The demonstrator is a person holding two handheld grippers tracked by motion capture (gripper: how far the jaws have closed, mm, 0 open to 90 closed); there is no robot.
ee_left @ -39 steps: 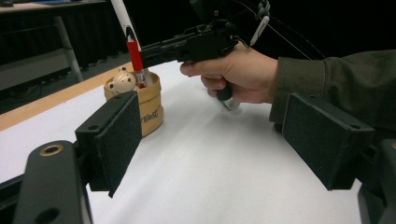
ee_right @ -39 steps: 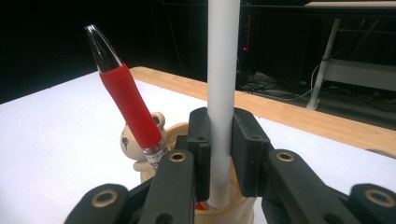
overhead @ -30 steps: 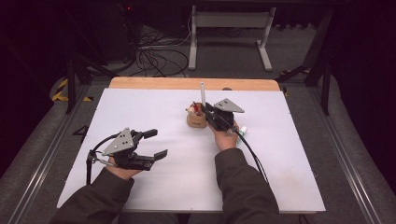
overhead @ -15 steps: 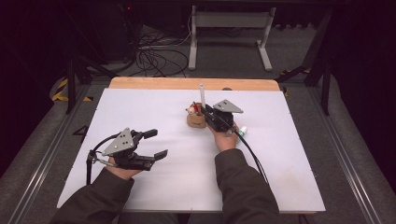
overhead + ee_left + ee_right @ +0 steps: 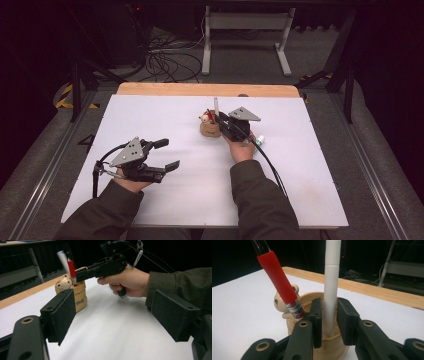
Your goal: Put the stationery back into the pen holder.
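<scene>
Altogether: two pens point(image 5: 329, 287) (upright), one holder point(image 5: 332, 340).

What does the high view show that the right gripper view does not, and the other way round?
High view: the open left tongs, both forearms, and a small object beside the right hand. Right gripper view: the label print on the red pen, and the right tongs, which have just been opening, with the white pen between their pads. Both: the wooden cup with its bear figure.
</scene>
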